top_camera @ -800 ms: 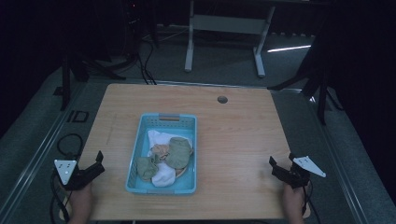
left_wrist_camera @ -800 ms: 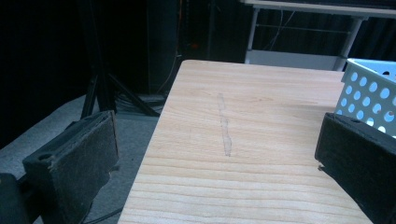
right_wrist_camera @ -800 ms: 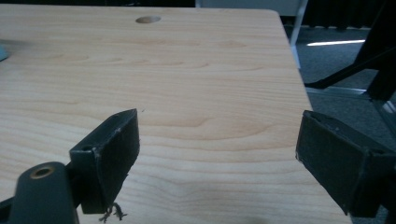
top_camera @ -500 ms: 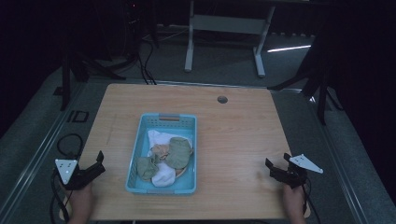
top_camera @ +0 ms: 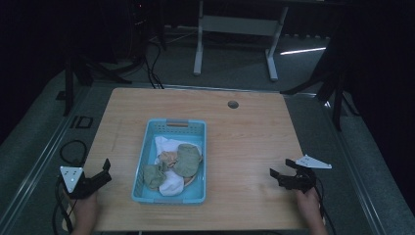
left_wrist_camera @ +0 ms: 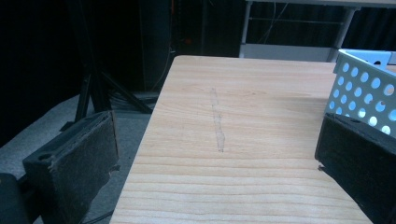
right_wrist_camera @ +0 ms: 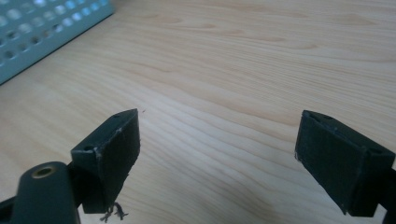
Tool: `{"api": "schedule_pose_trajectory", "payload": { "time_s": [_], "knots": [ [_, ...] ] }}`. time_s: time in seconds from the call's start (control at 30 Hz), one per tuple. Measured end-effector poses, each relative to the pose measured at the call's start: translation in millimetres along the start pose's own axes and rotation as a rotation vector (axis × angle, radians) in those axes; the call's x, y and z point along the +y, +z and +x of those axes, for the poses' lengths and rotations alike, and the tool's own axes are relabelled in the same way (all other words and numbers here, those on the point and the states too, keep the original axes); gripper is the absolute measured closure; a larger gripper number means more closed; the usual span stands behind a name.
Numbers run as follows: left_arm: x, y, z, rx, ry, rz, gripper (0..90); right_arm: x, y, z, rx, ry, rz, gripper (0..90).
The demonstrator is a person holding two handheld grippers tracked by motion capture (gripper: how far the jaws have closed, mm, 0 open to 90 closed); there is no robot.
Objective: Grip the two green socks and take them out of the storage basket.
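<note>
Worktop (top_camera: pixel 244 147): bare wood at both side edges. Blue basket (top_camera: pixel 169 196), centre: green and white cloths (top_camera: pixel 173 166). Left gripper (top_camera: pixel 100 172), right gripper (top_camera: pixel 281 172): fingers spread, empty.
</note>
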State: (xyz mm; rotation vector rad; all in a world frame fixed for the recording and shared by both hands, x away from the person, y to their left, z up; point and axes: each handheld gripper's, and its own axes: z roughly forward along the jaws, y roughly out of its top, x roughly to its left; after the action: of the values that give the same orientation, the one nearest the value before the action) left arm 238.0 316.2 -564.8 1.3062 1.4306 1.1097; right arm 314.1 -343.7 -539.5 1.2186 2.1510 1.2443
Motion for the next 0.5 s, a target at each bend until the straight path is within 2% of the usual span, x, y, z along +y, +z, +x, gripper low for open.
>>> {"api": "schedule_pose_trajectory", "payload": {
  "time_s": [0.1,0.13,0.17,0.5],
  "knots": [
    [0.1,1.3,0.0,-0.005,0.001,0.012,0.0,9.8,3.0,6.0,0.048,-0.055,0.012,12.7],
    [0.1,1.4,0.2,-0.007,-0.001,0.013,0.0,9.8,3.0,6.0,0.048,-0.055,0.012,12.7],
    [0.2,1.3,0.5,-0.005,-0.001,0.015,0.0,15.7,3.8,9.9,0.067,-0.074,0.006,12.5],
    [0.3,2.0,0.8,-0.009,-0.005,0.018,0.0,41.0,12.6,31.4,0.155,-0.135,0.012,13.1]
  ]
}}
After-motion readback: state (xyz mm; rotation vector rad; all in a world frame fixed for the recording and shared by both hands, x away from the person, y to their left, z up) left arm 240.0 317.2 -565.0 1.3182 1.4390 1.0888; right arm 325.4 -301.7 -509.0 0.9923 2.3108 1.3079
